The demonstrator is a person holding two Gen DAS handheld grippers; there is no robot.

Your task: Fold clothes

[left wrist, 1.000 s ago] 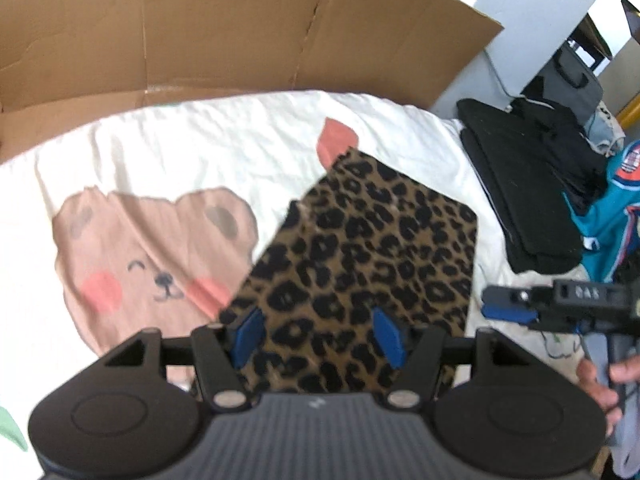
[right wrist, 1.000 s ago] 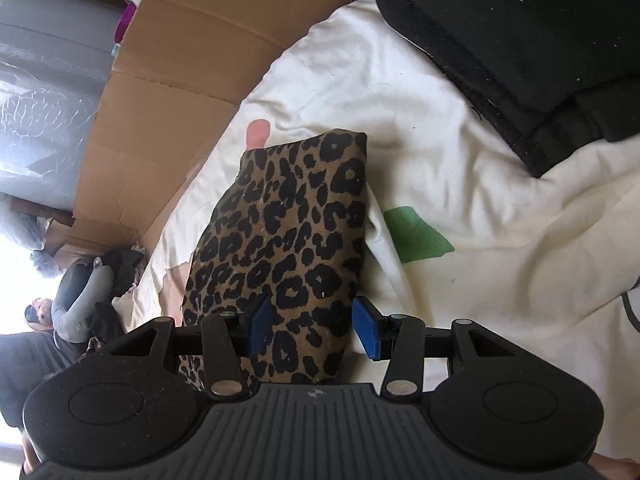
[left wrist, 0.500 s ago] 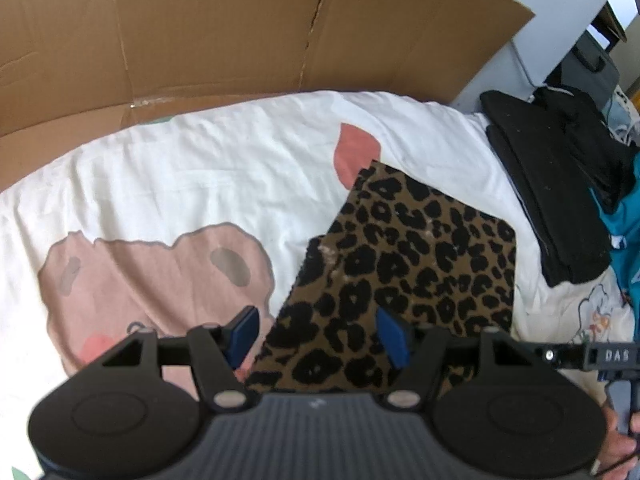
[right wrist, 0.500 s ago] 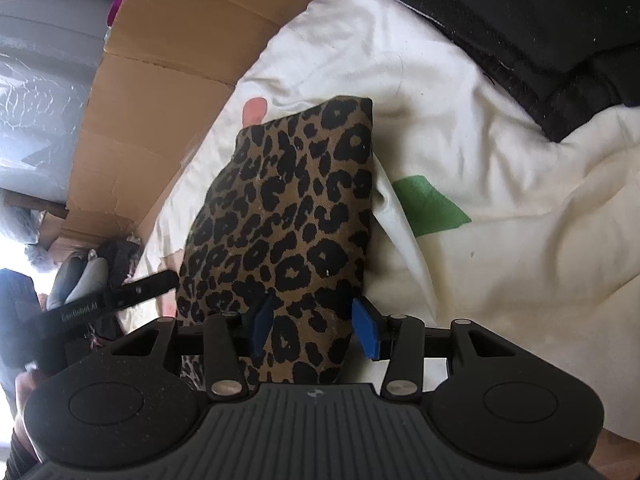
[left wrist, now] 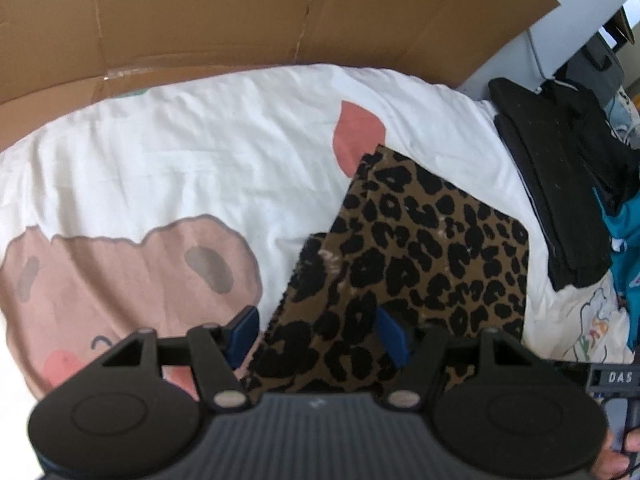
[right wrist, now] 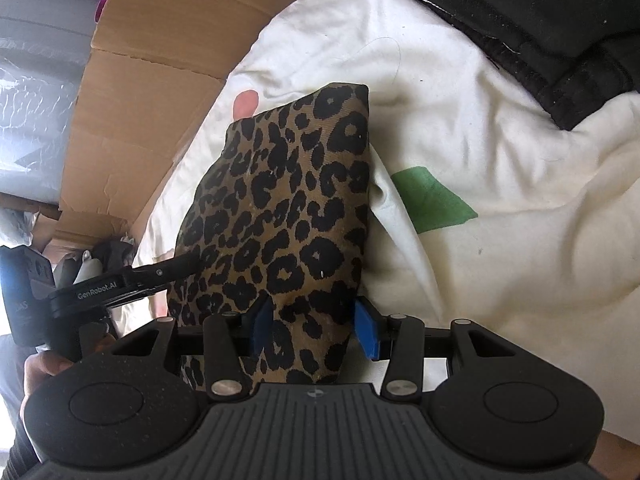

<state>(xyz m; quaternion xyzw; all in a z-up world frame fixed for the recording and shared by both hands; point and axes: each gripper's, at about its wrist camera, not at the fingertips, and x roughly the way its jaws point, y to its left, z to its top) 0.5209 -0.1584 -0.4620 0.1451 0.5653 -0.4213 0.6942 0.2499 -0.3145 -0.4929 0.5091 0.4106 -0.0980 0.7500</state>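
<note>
Leopard-print folded garment [left wrist: 432, 248] lies on the white bear-print bedsheet [left wrist: 200, 152], both hand-held grippers now at its near edge. Left hand-held gripper [left wrist: 316, 332] has dropped closer than a second ago, pads spread astride the hem; right hand-held gripper [right wrist: 314, 330], half-spread and unmoved, straddles a corner, neither visibly pinching.

You've got a leopard cloth [left wrist: 432, 240], soft knit, matt, slightly fuzzy with lint specks. It lies on a cotton sheet [left wrist: 200, 160], matt, creased, printed with flat colour patches. Behind it, cardboard [left wrist: 240, 20]: brown, dull, creased, with a glossy tape strip. Black clothes [left wrist: 560, 184] look like thick matt fabric, lint-dotted. Your left gripper [left wrist: 316, 330] and right gripper [right wrist: 314, 326] are matt black plastic, grainy and ribbed, with shiny metal pins and smooth blue pads [right wrist: 366, 330].
</note>
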